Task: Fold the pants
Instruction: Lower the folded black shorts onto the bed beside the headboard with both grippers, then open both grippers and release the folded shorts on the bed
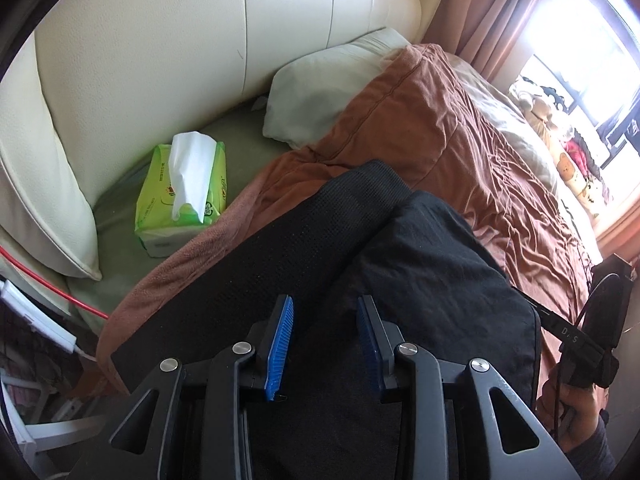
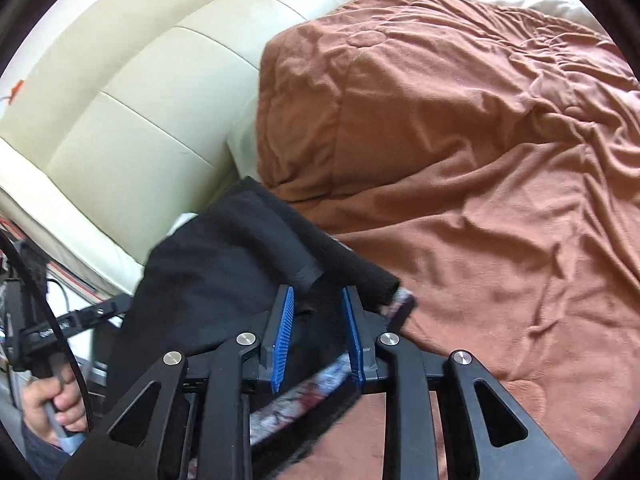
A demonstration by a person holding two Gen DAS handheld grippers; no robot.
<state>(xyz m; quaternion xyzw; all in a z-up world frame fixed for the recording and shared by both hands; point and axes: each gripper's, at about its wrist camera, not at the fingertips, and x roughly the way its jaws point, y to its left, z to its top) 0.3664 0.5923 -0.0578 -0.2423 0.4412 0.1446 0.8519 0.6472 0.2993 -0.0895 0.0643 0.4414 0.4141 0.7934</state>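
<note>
I see the black pants point(image 1: 400, 248) lying on the brown blanket point(image 1: 460, 148) near the head corner of the bed, close to the cream headboard point(image 1: 200, 40). My left gripper point(image 1: 325, 340) is above the pants, and its blue pads are apart with nothing squeezed between them. My right gripper point(image 2: 318, 332) has its pads apart too, but pants cloth and a patterned band sit in the gap. I cannot tell if it is pinching them.

Next to the pants, by the headboard, stands a green tissue pack point(image 1: 182, 196) with a white tissue poking up. A white pillow point(image 1: 320, 96) lies past it, partly under the blanket. A red cable point(image 1: 52, 284) runs along the bed's edge at the side.

The left view shows the tissue pack, the pillow, a bright window point(image 1: 580, 60) and stuffed toys point(image 1: 560, 152) far off. The right view shows none of those. It shows a folded lump of pants point(image 2: 240, 264) right in front of the pads, the wrinkled blanket point(image 2: 480, 160) across the bed, and my left hand point(image 2: 52, 404) on its handle.
</note>
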